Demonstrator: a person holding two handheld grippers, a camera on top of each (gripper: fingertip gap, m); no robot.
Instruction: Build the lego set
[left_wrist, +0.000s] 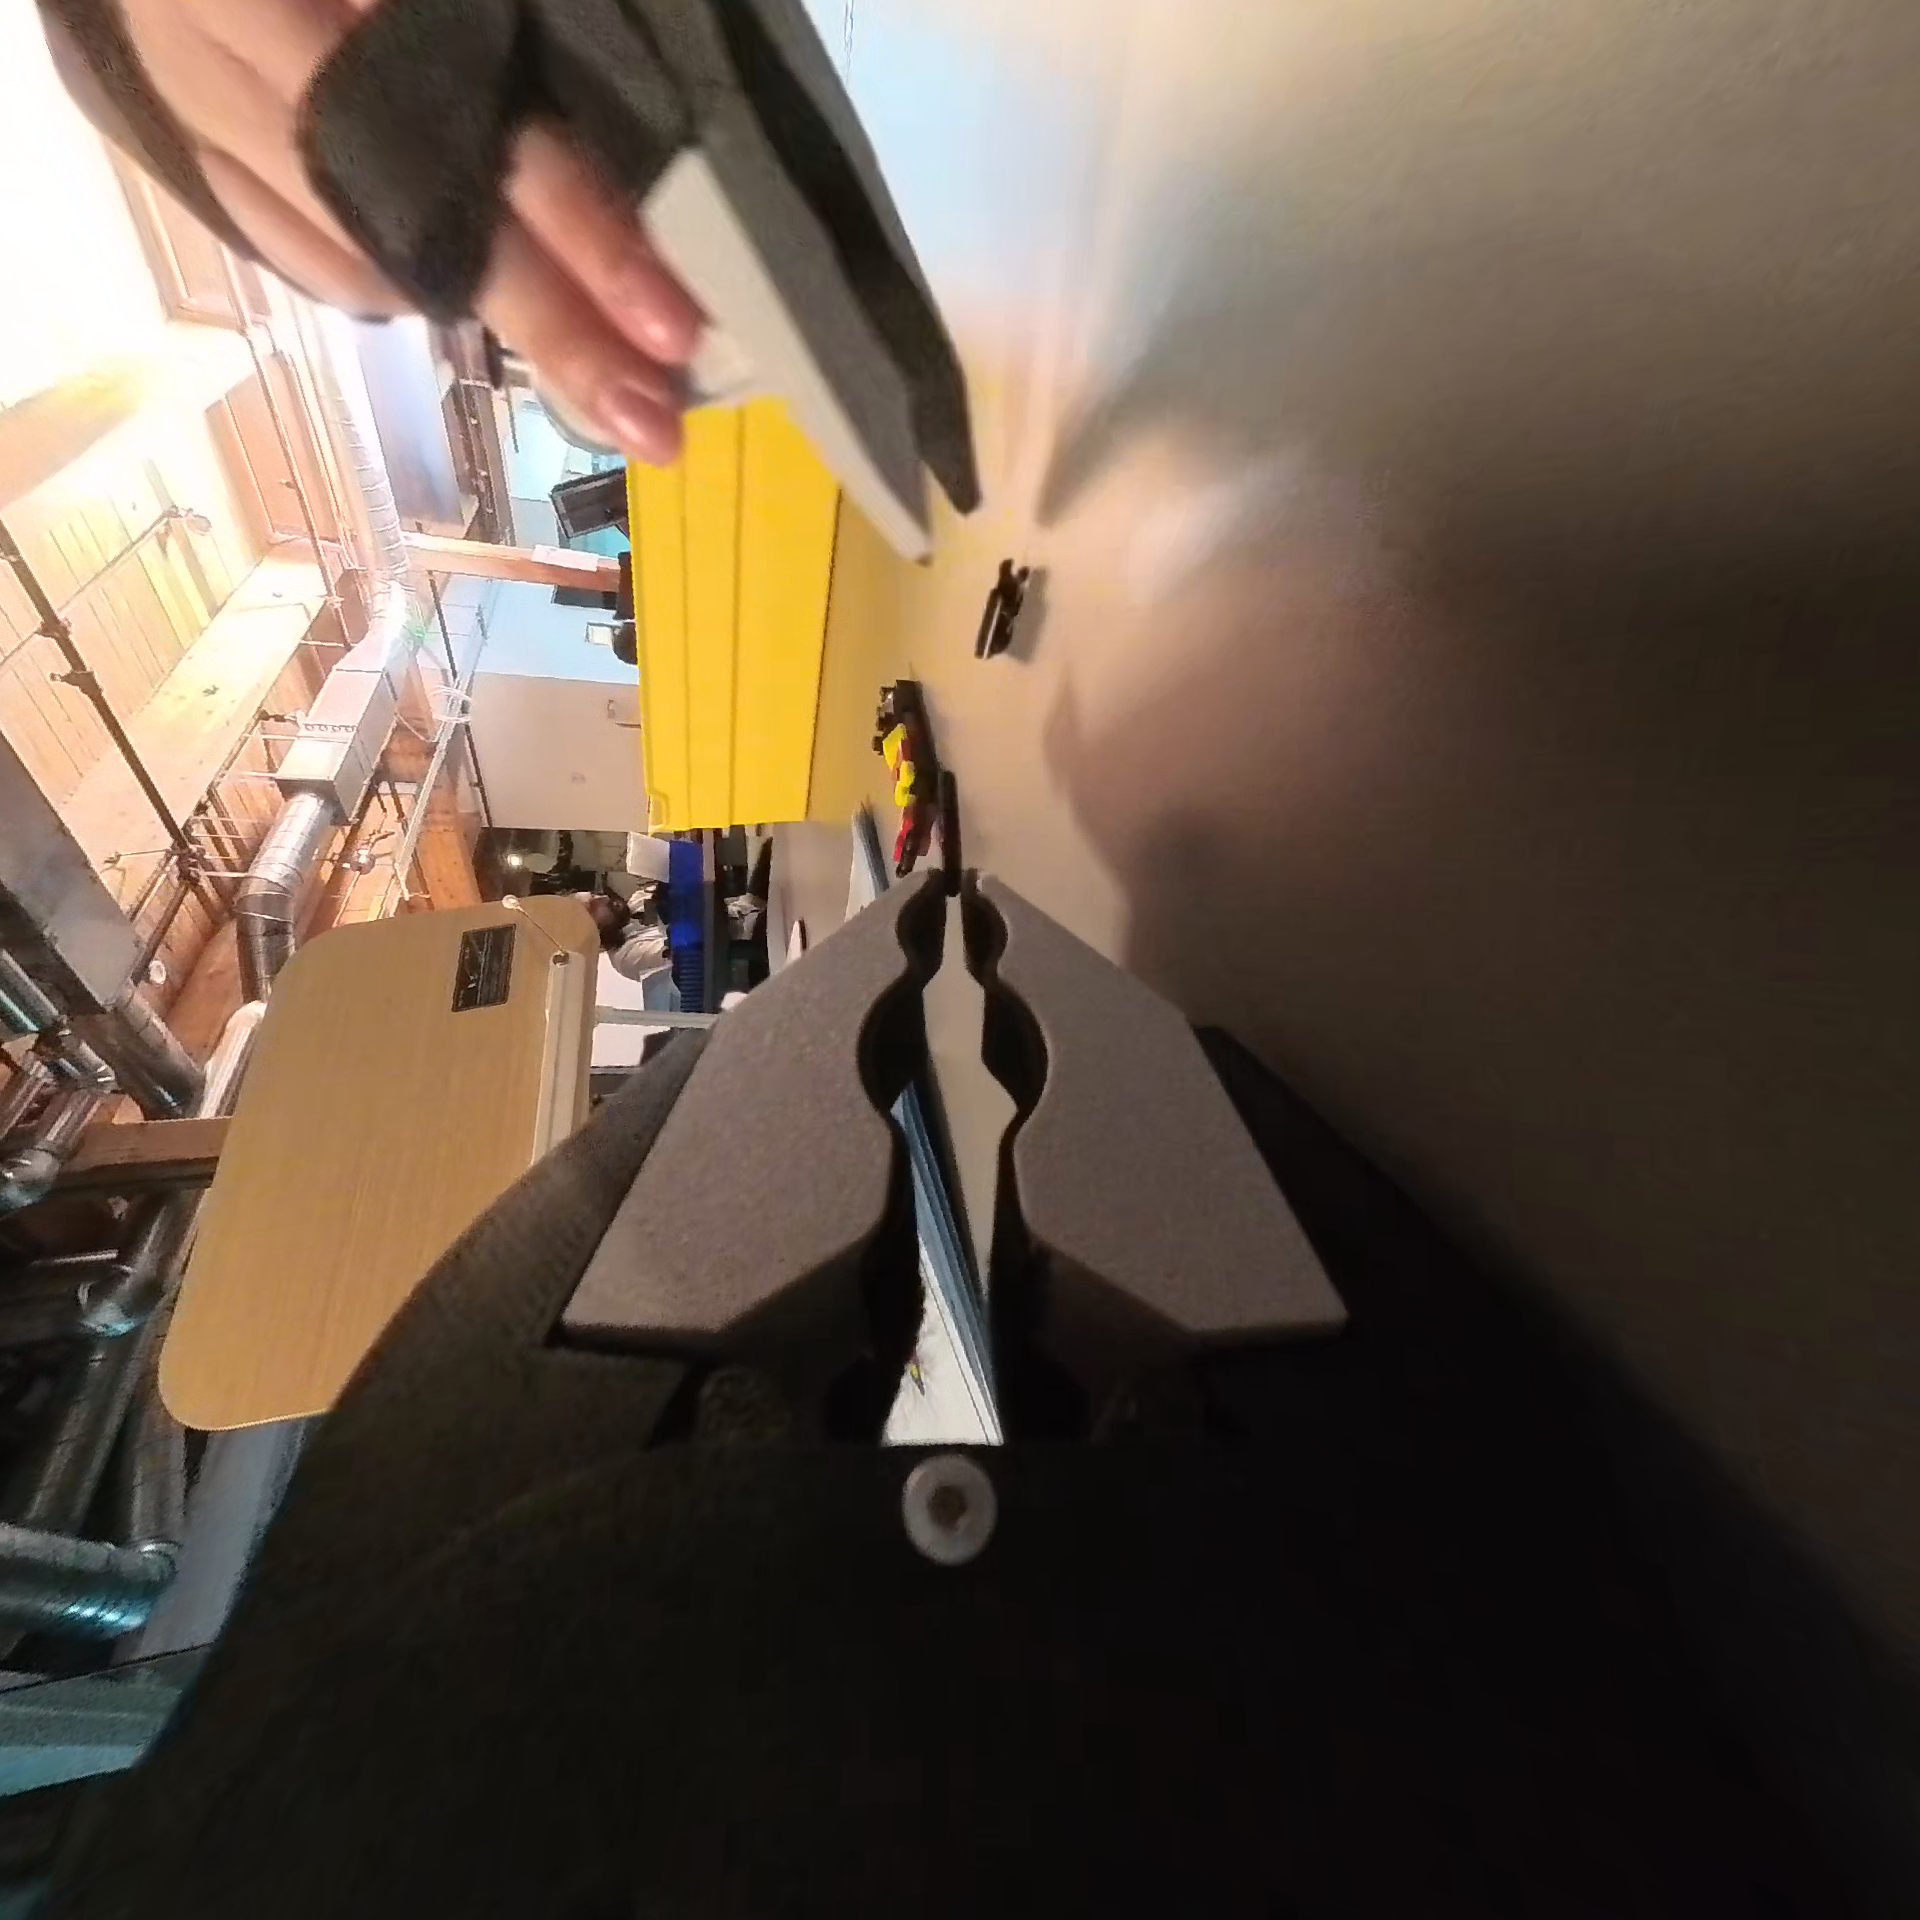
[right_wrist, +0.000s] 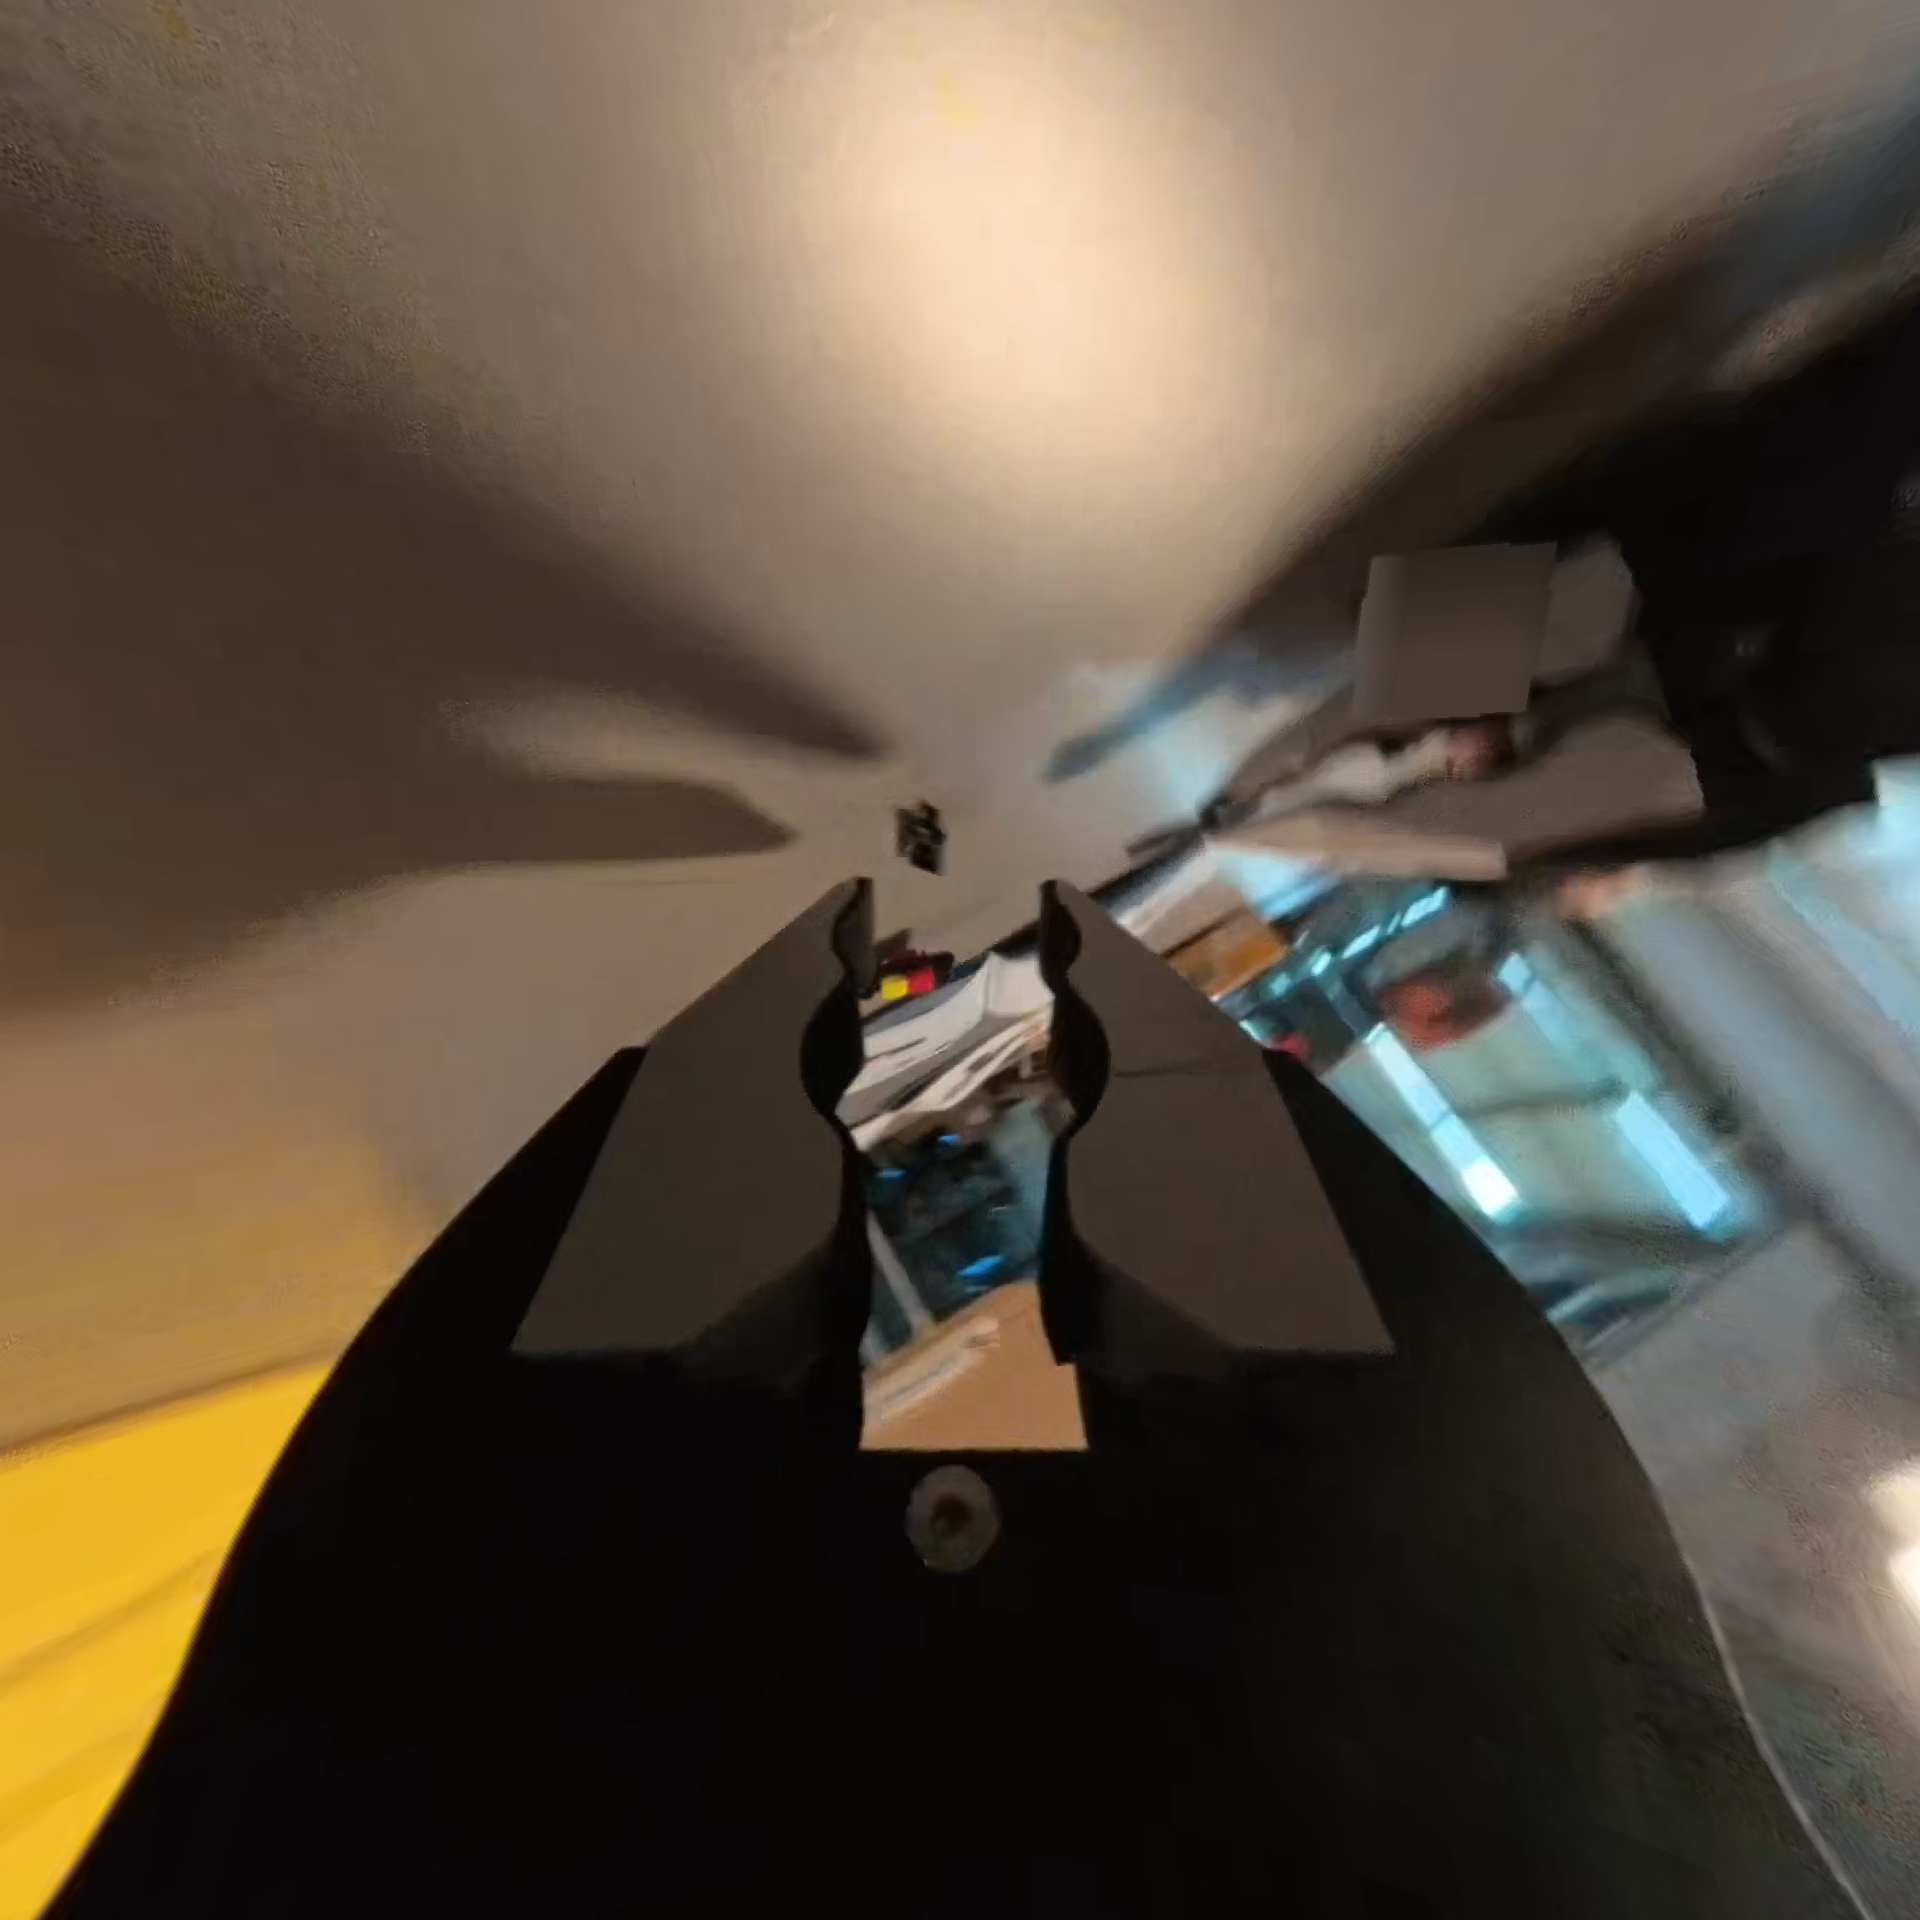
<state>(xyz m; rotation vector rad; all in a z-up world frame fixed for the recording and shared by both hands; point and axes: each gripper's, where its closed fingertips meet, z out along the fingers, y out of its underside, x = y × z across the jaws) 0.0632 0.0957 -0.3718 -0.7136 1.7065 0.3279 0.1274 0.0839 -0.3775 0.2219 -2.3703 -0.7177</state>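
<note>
In the left wrist view the table (left_wrist: 1351, 520) stands sideways on the right. A small build of red, yellow and black lego pieces (left_wrist: 904, 774) lies on it just past my left gripper (left_wrist: 956, 883), whose tips are together. A thin black strip (left_wrist: 948, 821) runs from the tips toward the build; I cannot tell if it is held. A separate small black piece (left_wrist: 1003, 613) lies farther on. My right gripper (right_wrist: 956, 904) is open and empty, with the black piece (right_wrist: 920, 833) just ahead and the build (right_wrist: 904, 982) between its fingers. It also shows in the left wrist view (left_wrist: 831, 312), held by a gloved hand.
A yellow bin (left_wrist: 727, 623) stands on the table behind the build and shows blurred in the right wrist view (right_wrist: 104, 1558). White paper sheets (right_wrist: 966, 1029) lie near the build. A wooden chair back (left_wrist: 384, 1153) stands off the table's edge.
</note>
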